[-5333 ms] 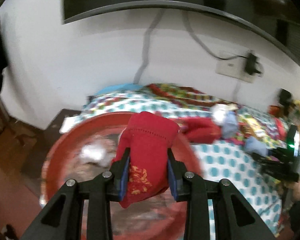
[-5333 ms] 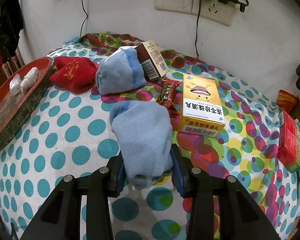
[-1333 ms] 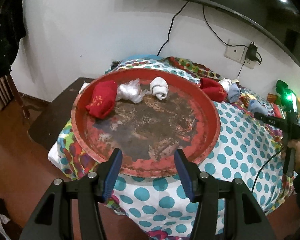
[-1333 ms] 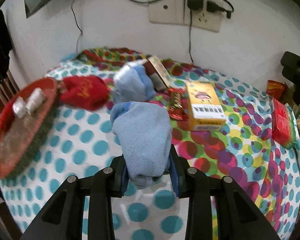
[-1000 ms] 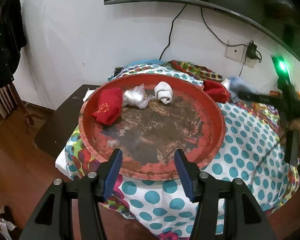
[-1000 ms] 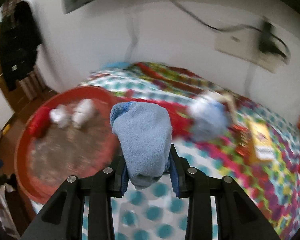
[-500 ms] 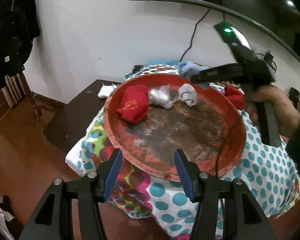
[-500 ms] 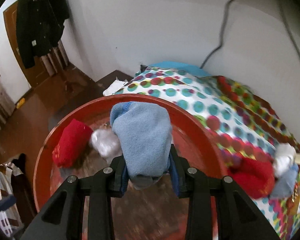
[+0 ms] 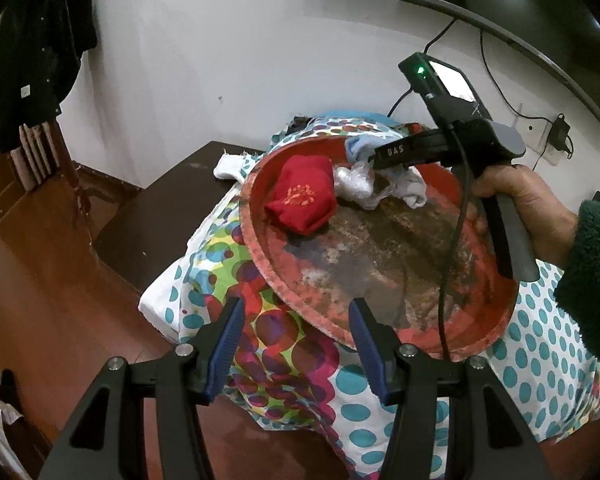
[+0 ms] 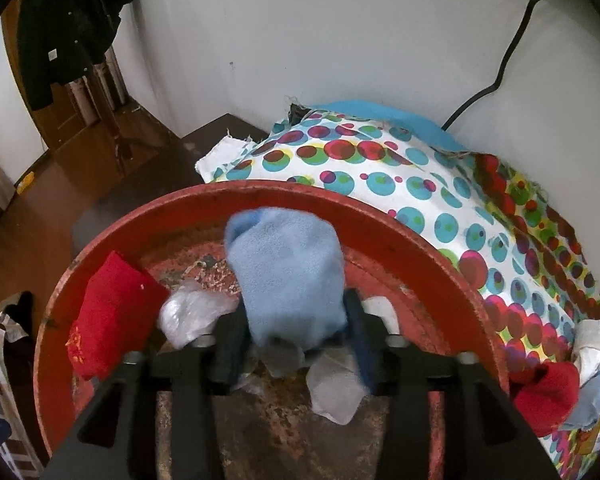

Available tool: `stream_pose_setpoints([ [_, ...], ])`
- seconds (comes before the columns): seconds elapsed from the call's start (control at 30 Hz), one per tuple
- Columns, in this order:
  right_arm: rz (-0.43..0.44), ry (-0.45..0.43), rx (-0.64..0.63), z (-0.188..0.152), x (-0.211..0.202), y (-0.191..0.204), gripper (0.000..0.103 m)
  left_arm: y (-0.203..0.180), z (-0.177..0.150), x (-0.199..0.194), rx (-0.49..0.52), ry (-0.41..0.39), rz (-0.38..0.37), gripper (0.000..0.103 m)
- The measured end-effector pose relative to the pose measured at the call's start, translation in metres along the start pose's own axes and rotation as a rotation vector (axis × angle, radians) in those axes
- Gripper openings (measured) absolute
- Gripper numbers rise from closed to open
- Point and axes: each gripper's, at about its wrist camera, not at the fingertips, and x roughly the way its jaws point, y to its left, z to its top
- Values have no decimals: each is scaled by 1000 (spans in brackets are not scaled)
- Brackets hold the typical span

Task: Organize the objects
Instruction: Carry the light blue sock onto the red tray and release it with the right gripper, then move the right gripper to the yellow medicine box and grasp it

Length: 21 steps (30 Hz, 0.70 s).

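Blue sock (image 10: 286, 276) is pinched between the right gripper (image 10: 292, 332) fingers, held over the far part of the red tray (image 10: 380, 240), above the worn tray floor. Can't tell if its lower end already touches the tray; the fingers hide that. The sock bulges up and forward out of the grip, with the cuff end nearest the far rim. The grip sits on its lower third, so most of the fabric is free ahead of the fingertips.

Likely reason for the pose: the tray is the collection spot for soft items. Red sock (image 10: 108, 312) already lies at the left side, crumpled plastic wrap (image 10: 188, 312) just beside it, and a white sock (image 9: 412, 190) is on the other side of the gripper. The blue one is lined up for the gap behind them, near the rim.

Left gripper (image 9: 296, 344) hangs back off the near edge of the tray, fingers spread wide and holding nothing, well apart from the tray contents. It looks parked to stay out of the way.

The tray sits on a polka-dot cloth (image 10: 380, 168) over the table. Another red sock (image 10: 544, 396) waits on the cloth at right, off the tray.

Judgement: transport done, release pending.
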Motion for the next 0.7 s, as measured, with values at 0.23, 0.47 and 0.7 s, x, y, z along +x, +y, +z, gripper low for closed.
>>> stream_pose_setpoints([
  [0.23, 1, -82, 43, -37, -57, -28, 67, -9, -3, -2, 22, -5, -4, 55],
  [0.47, -139, -136, 230, -135, -123, -133, 70, -28, -7, -1, 69, 7, -12, 55],
  [0.7, -388, -94, 410, -229, -153, -267, 70, -60, -11, -5, 147, -4, 3, 55],
])
